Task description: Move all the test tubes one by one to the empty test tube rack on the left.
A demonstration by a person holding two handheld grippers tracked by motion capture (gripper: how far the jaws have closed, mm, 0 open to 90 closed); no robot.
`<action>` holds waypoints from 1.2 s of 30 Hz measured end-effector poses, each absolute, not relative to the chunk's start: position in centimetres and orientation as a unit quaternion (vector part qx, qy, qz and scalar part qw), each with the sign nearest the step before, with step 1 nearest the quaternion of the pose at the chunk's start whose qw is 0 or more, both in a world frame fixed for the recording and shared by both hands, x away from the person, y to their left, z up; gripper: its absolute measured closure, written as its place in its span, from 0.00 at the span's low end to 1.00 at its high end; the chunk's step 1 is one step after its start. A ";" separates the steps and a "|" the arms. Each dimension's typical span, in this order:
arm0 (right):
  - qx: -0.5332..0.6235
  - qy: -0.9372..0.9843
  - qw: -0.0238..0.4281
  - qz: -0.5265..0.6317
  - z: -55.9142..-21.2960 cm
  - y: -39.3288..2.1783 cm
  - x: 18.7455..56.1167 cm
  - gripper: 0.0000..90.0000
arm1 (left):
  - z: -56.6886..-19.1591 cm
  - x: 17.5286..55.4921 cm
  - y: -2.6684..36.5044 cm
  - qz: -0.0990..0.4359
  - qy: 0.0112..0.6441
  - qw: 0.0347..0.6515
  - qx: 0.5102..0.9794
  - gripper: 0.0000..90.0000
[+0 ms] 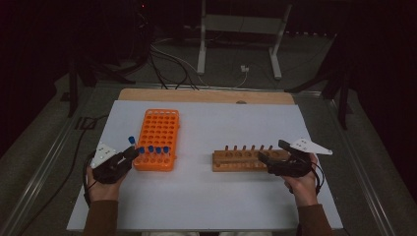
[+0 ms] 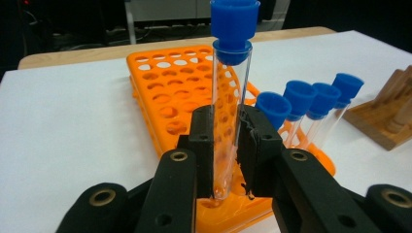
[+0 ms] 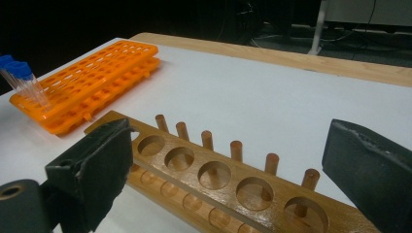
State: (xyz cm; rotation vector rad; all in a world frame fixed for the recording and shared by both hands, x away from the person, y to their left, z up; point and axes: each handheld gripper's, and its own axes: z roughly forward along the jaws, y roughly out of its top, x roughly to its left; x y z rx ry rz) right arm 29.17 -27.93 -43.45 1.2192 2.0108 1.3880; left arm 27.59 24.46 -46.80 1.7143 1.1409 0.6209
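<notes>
A: How much room is there on the table?

B: Plenty. The white surface lies bare in front of both racks and in the wide gap between them. The orange rack sits left of centre, its near end close to the left gripper. The wooden rack lies right of centre, well apart from the orange one. A wooden strip runs along the table's far edge.

A: And the tube?

B: A clear test tube with a blue cap, standing nearly upright. In the left gripper view the left gripper has its two black fingers pressed against the tube's lower half from either side, so it is gripping the tube. The cap rises well above the fingertips, and the rounded bottom hangs just over the near end of the orange rack.

A: Other tubes?

B: Four capped tubes stand in the rack's near row, just right of the held one.

A: What about the right hand?

B: The right gripper has its fingers spread wide with nothing between them. They straddle the near end of the wooden rack, which shows a row of round holes with upright pegs behind them. In the high view that gripper sits at the rack's right end.
</notes>
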 end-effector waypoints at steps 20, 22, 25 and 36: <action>0.437 0.720 0.203 0.499 -43.6 -28.1 29.0 0.05 | -48.4 27.8 24.2 0.245 0.473 0.424 0.732 0.87; 0.437 0.720 0.203 0.499 -43.6 -28.1 29.0 0.05 | -48.4 27.8 24.3 0.244 0.474 0.421 0.734 0.87; 0.436 0.721 0.203 0.499 -43.6 -28.0 29.0 0.05 | -48.4 27.8 24.2 0.244 0.475 0.417 0.736 0.87; 0.432 0.725 0.206 0.496 -43.8 -27.8 28.8 0.06 | -48.7 27.9 23.7 0.246 0.472 0.393 0.749 0.87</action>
